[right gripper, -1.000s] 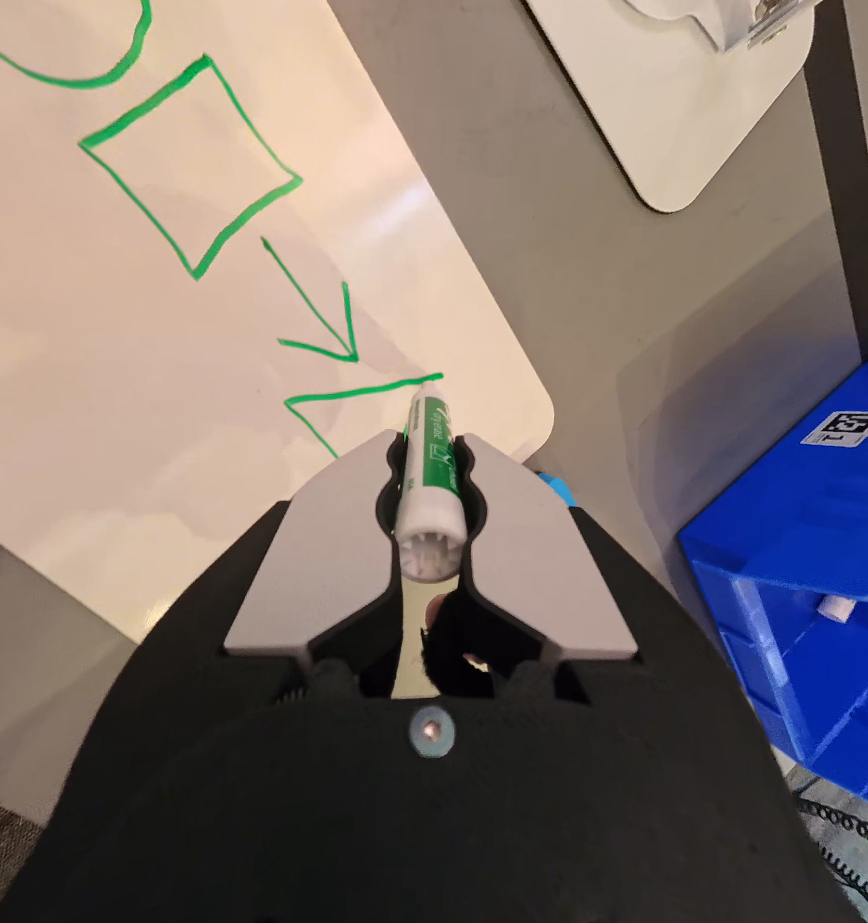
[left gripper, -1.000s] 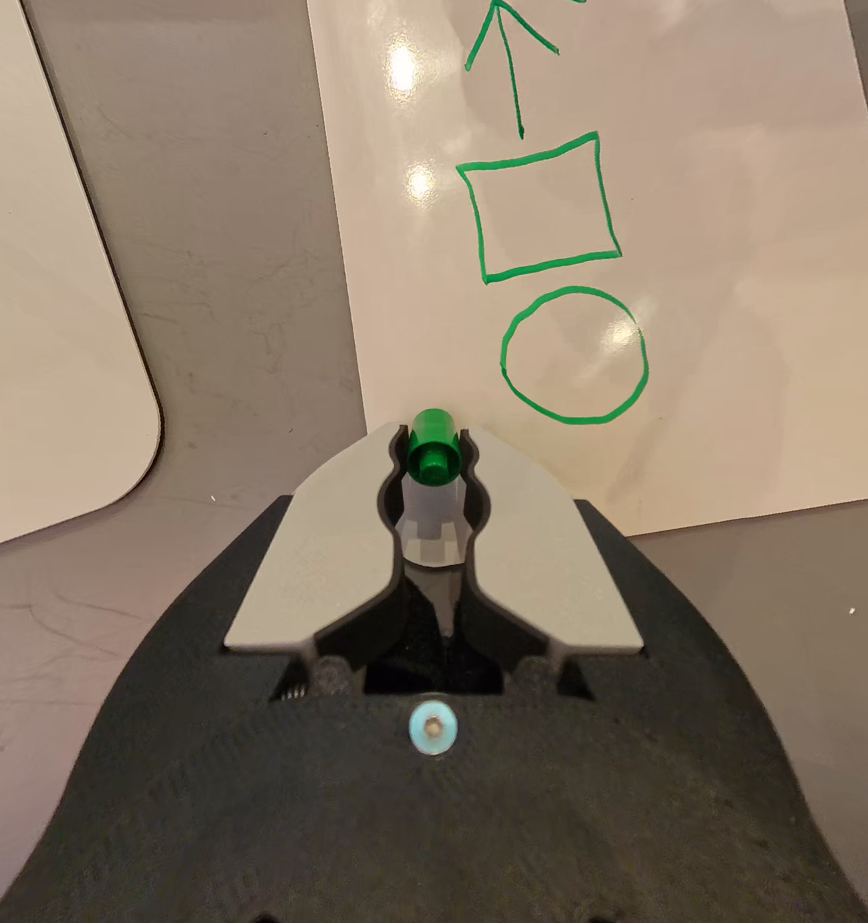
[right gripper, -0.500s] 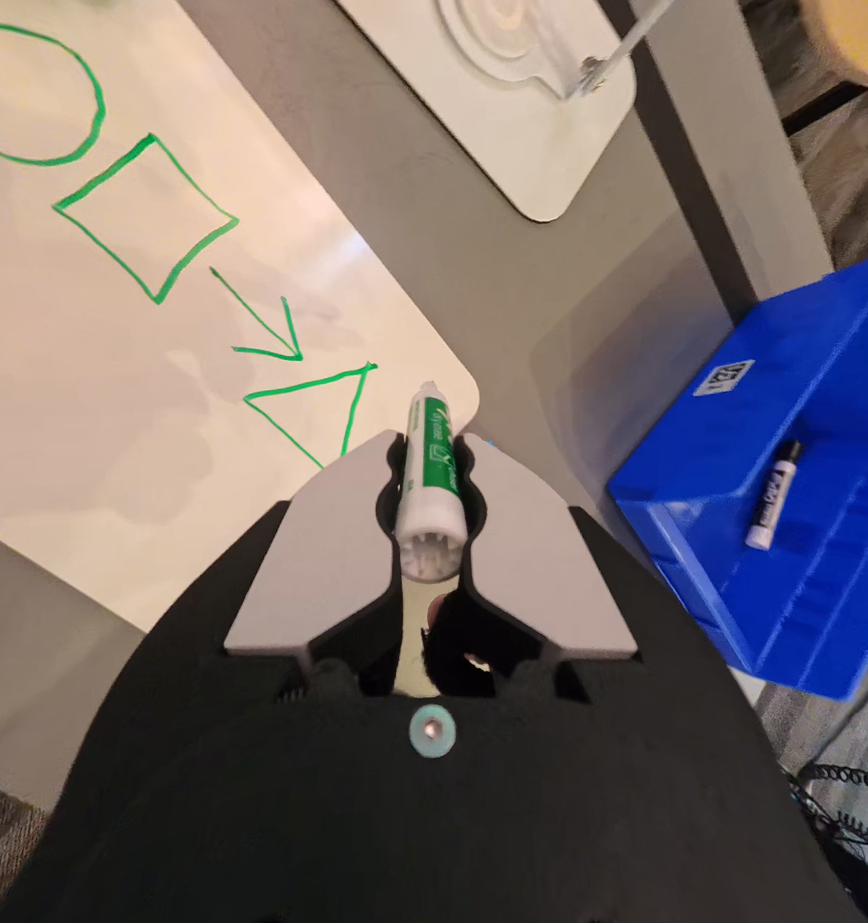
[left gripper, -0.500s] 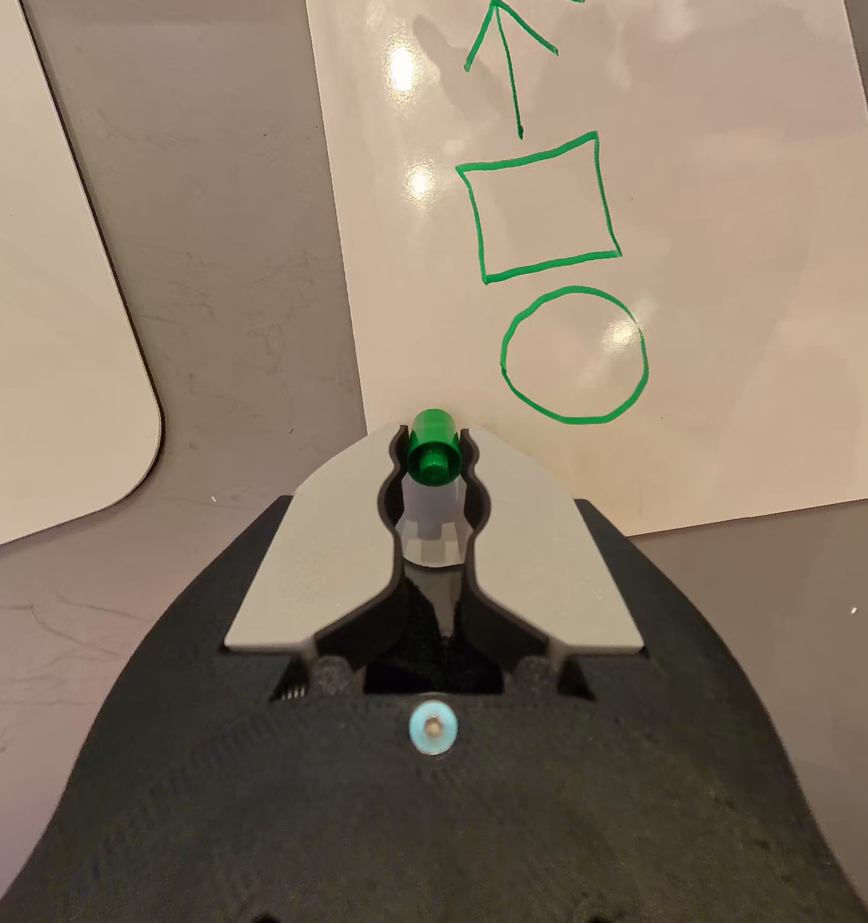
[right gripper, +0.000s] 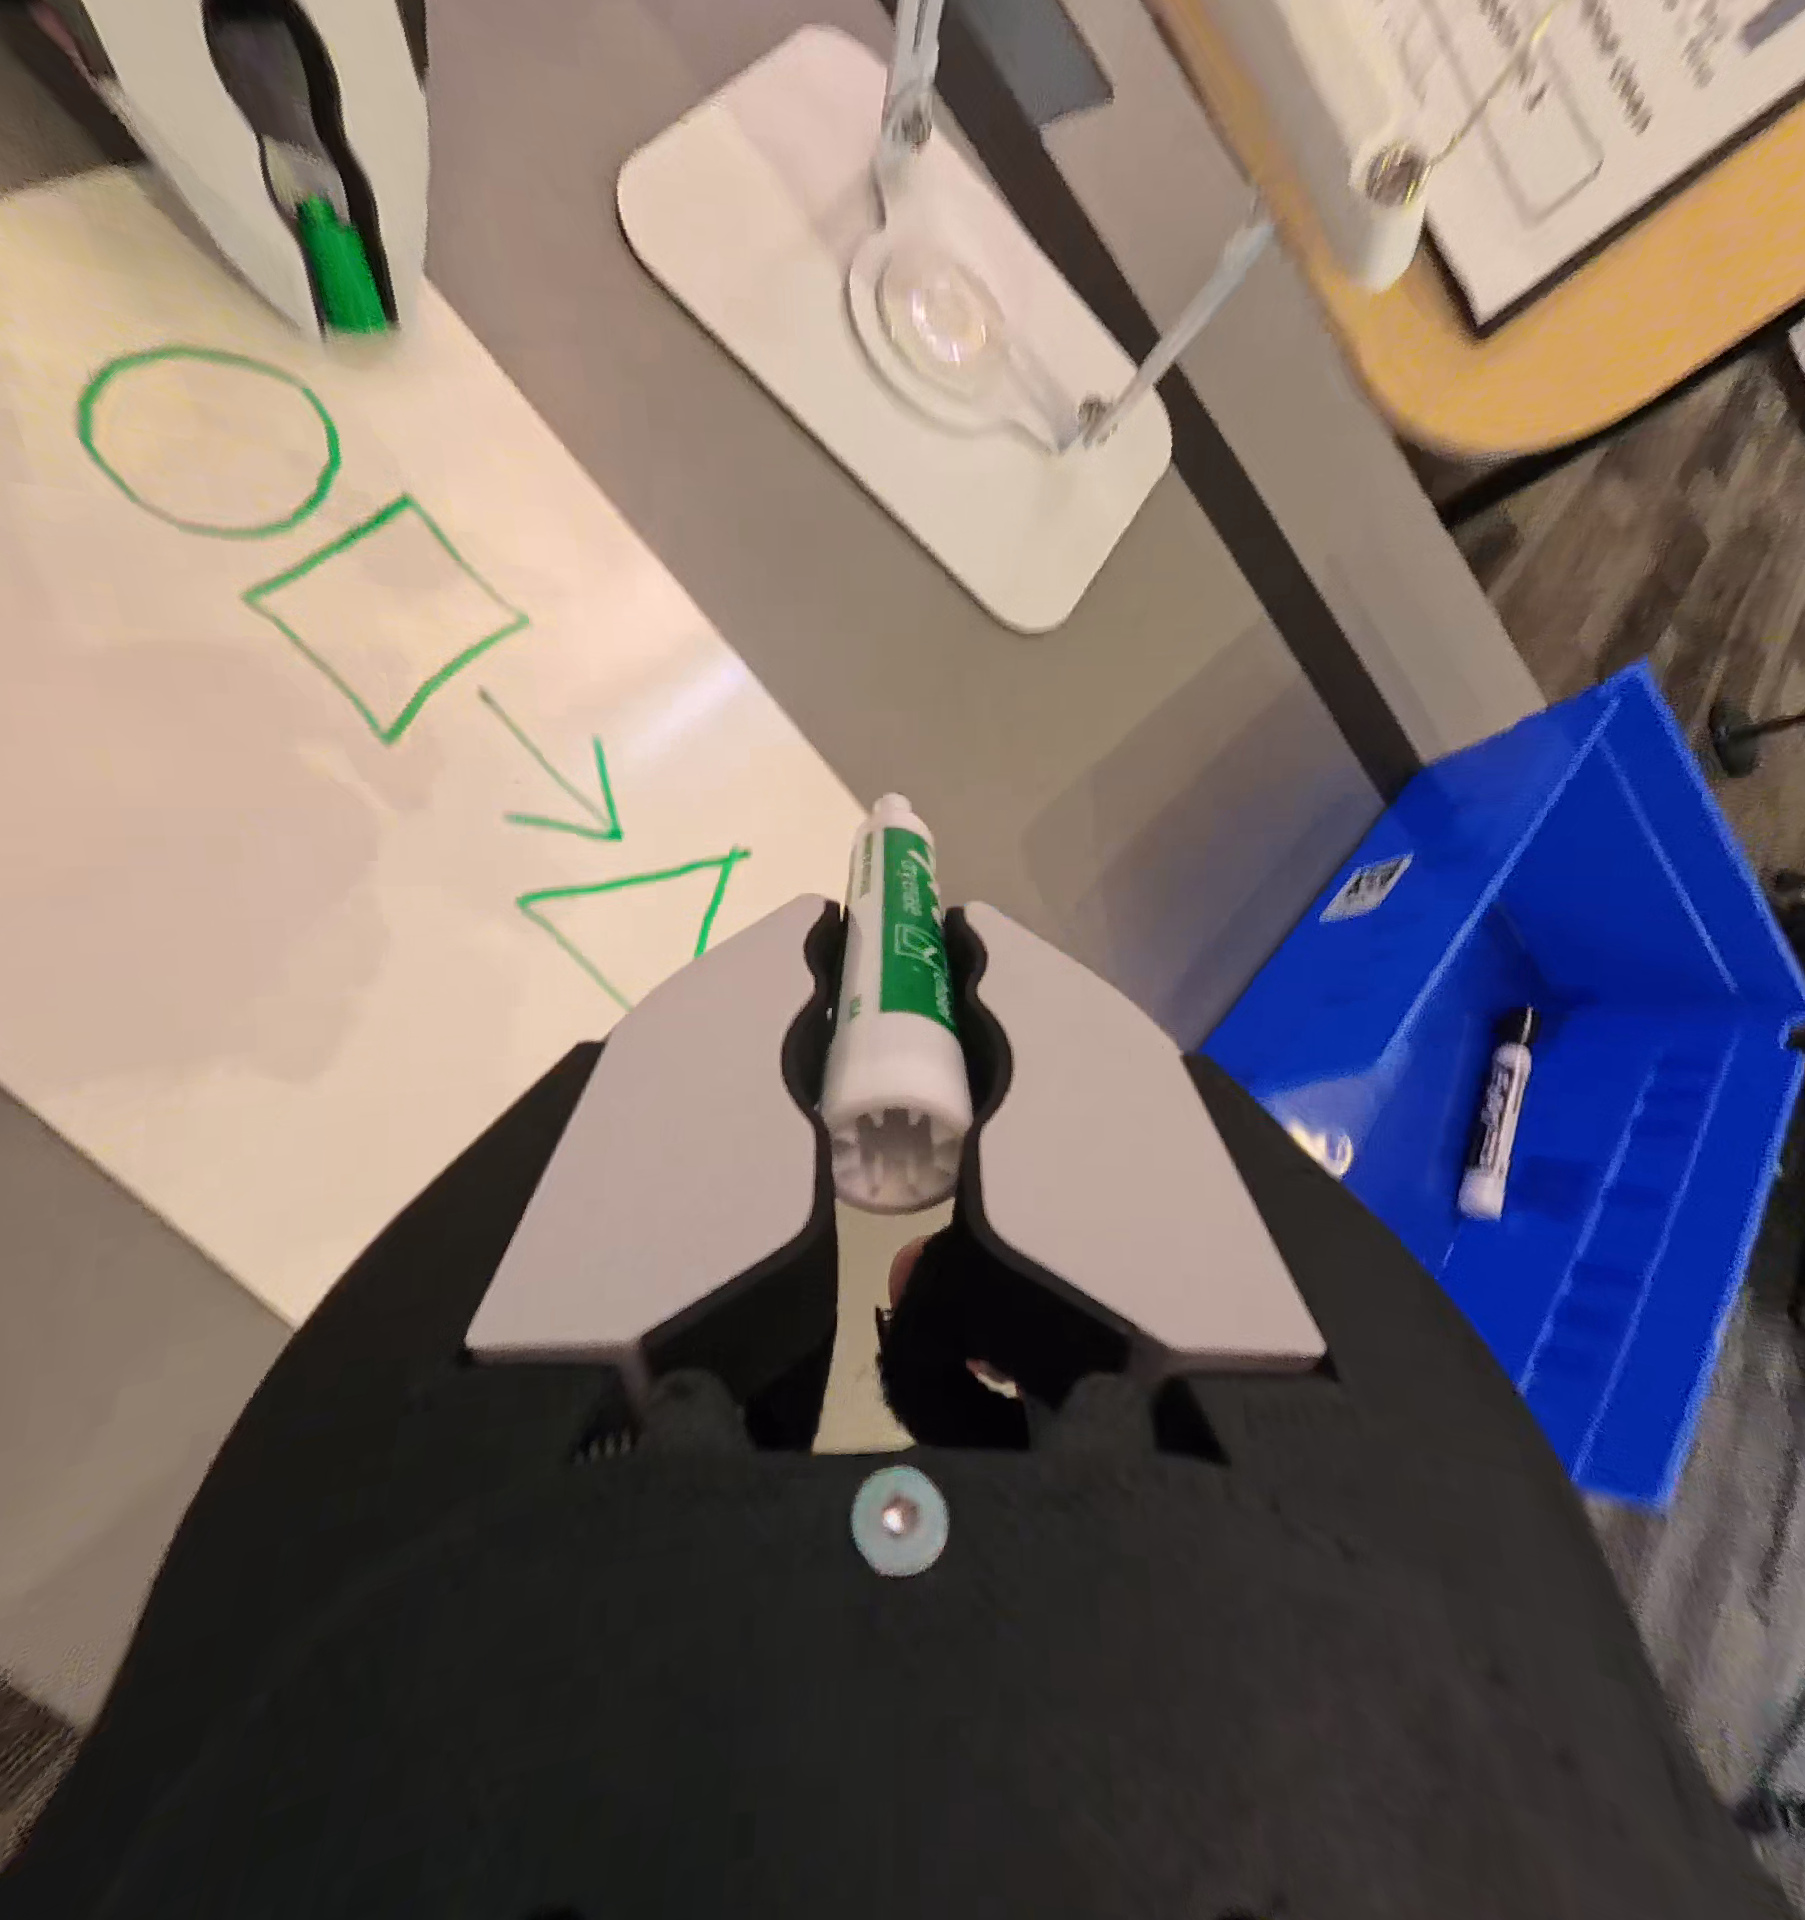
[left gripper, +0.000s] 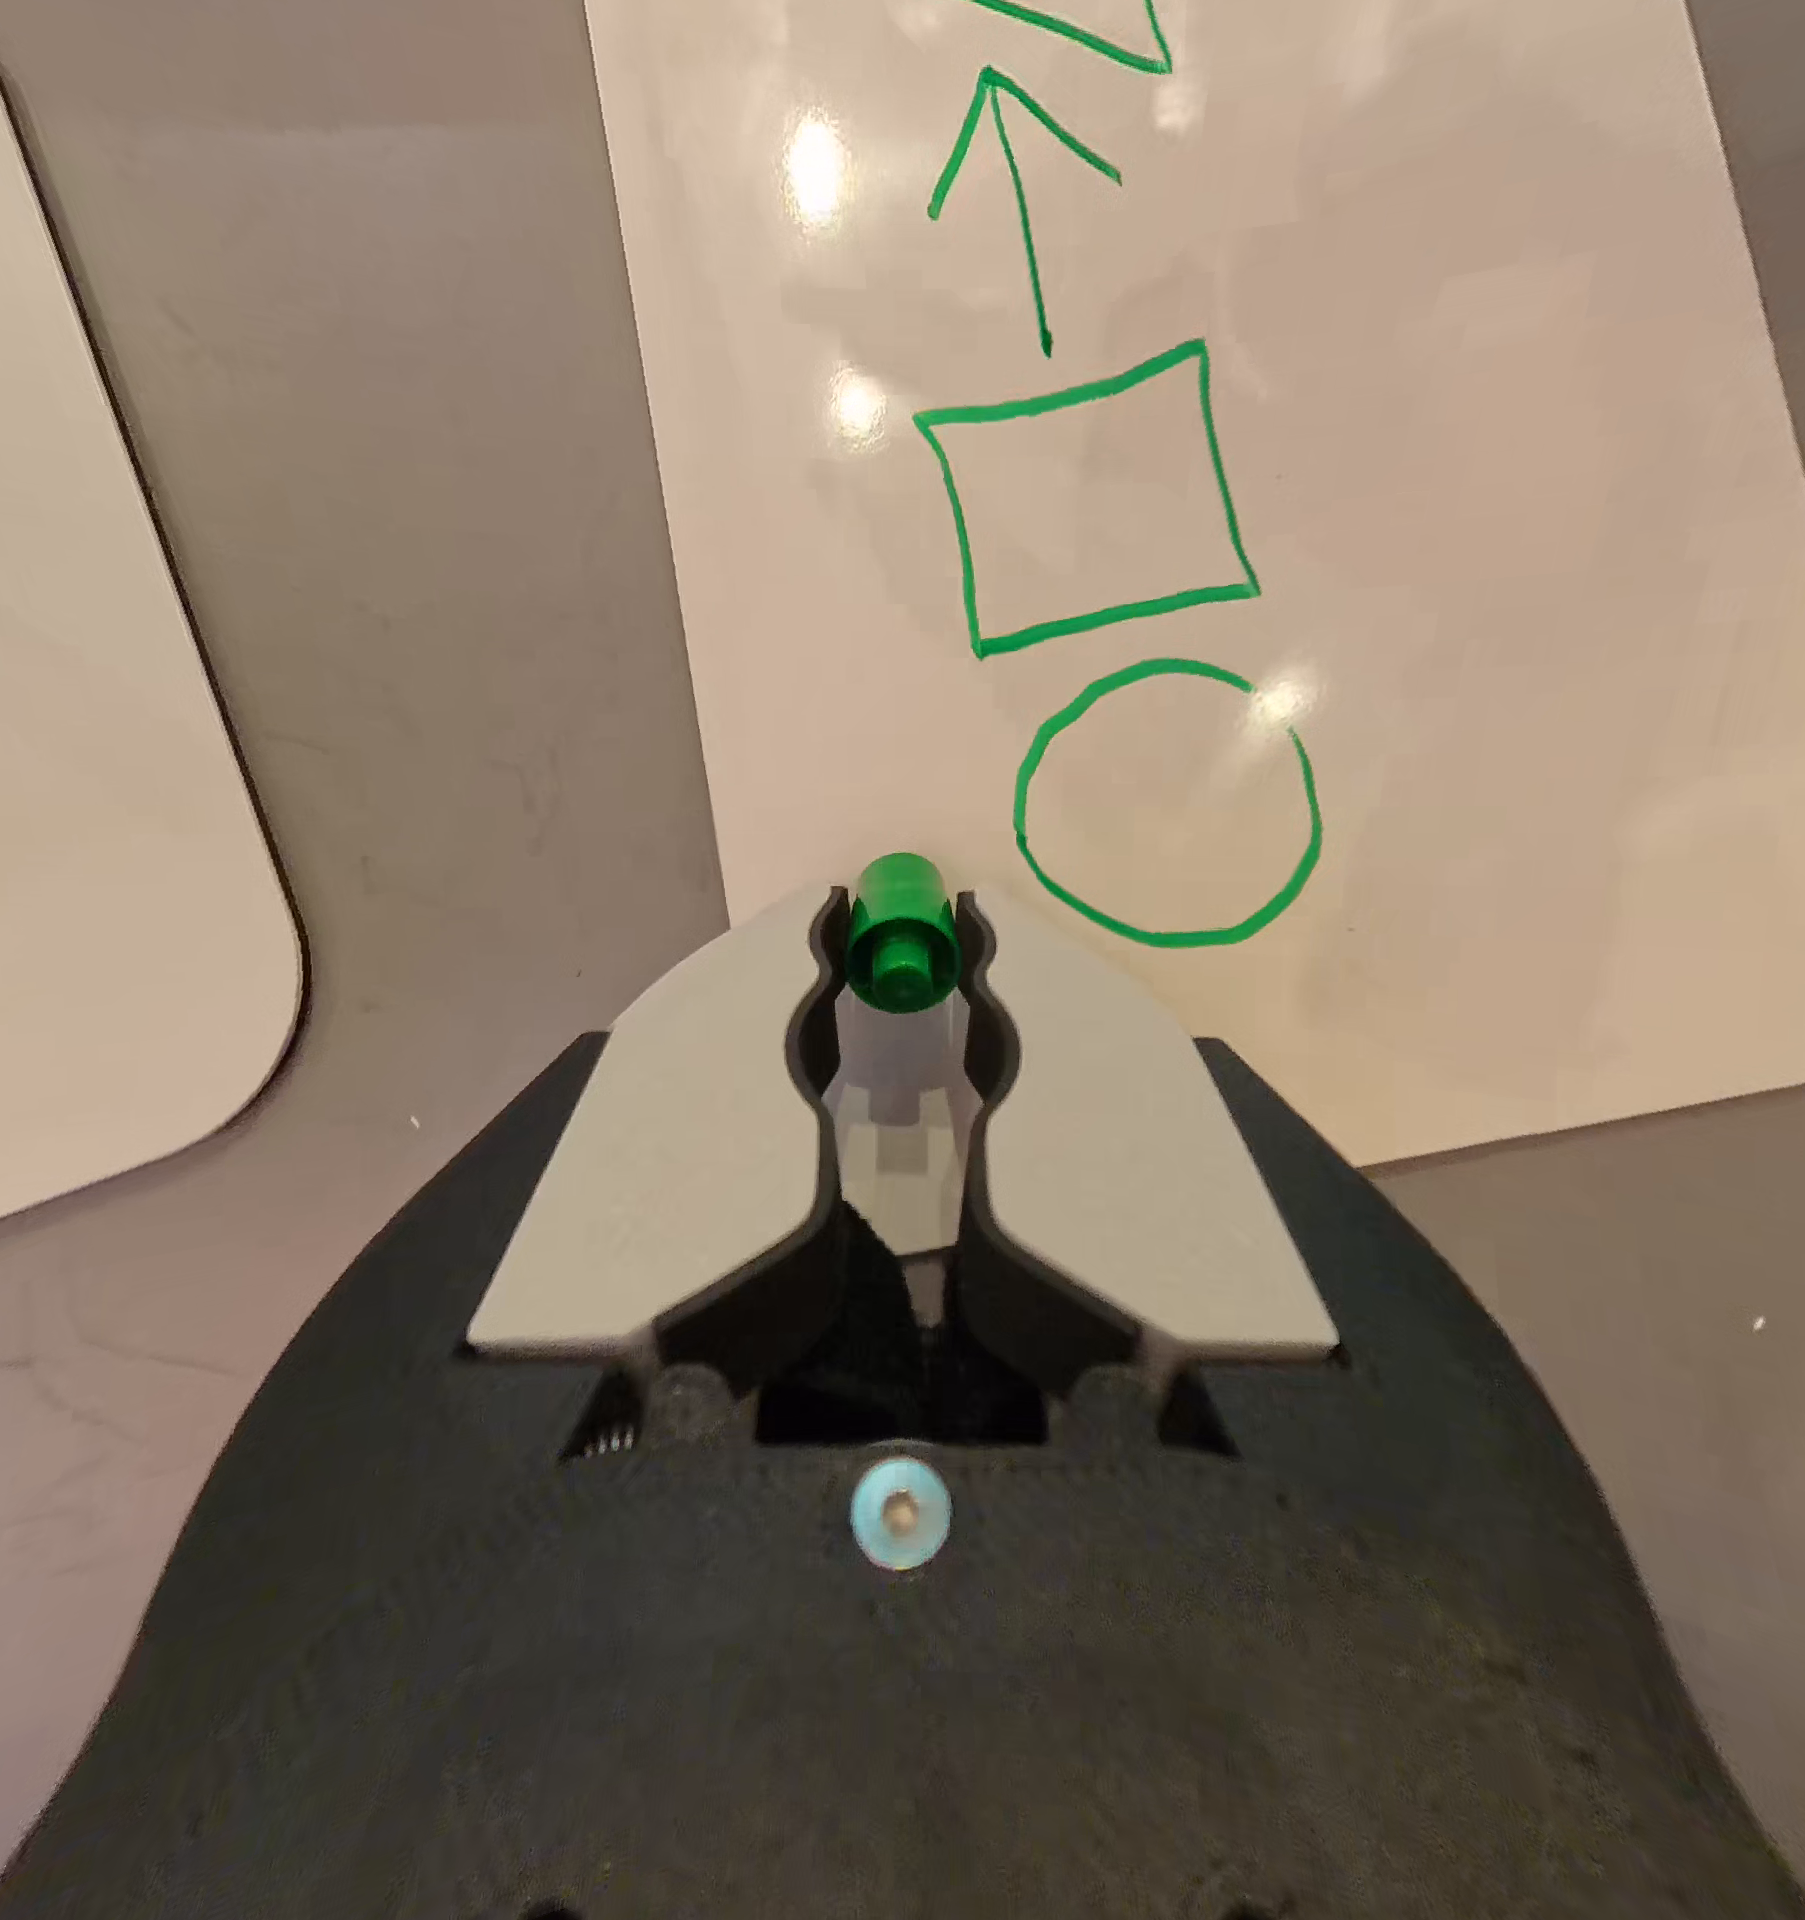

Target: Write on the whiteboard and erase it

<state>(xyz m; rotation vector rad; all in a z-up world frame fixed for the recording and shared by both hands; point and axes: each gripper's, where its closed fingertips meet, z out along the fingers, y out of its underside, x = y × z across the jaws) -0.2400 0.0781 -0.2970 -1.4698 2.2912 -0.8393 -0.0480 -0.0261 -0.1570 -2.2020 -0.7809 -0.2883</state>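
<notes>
On the grey table (right gripper: 607, 665) lies the whiteboard (left gripper: 1449, 520), already marked with a green circle (left gripper: 1168, 805), square (left gripper: 1090, 499), arrow (left gripper: 1023, 197) and triangle (right gripper: 633, 914). Right gripper (right gripper: 896, 925) is clamped on the white-and-green marker (right gripper: 893, 997), both fingers snug on its barrel, just off the board's near right corner. Left gripper (left gripper: 900, 914) pinches the green cap (left gripper: 898, 945) at the board's far edge beside the circle. Further right, off the table, sits a blue bin (right gripper: 1563, 1039) with another marker (right gripper: 1495, 1122) inside, plus a white stand base (right gripper: 1043, 540) at the back.
</notes>
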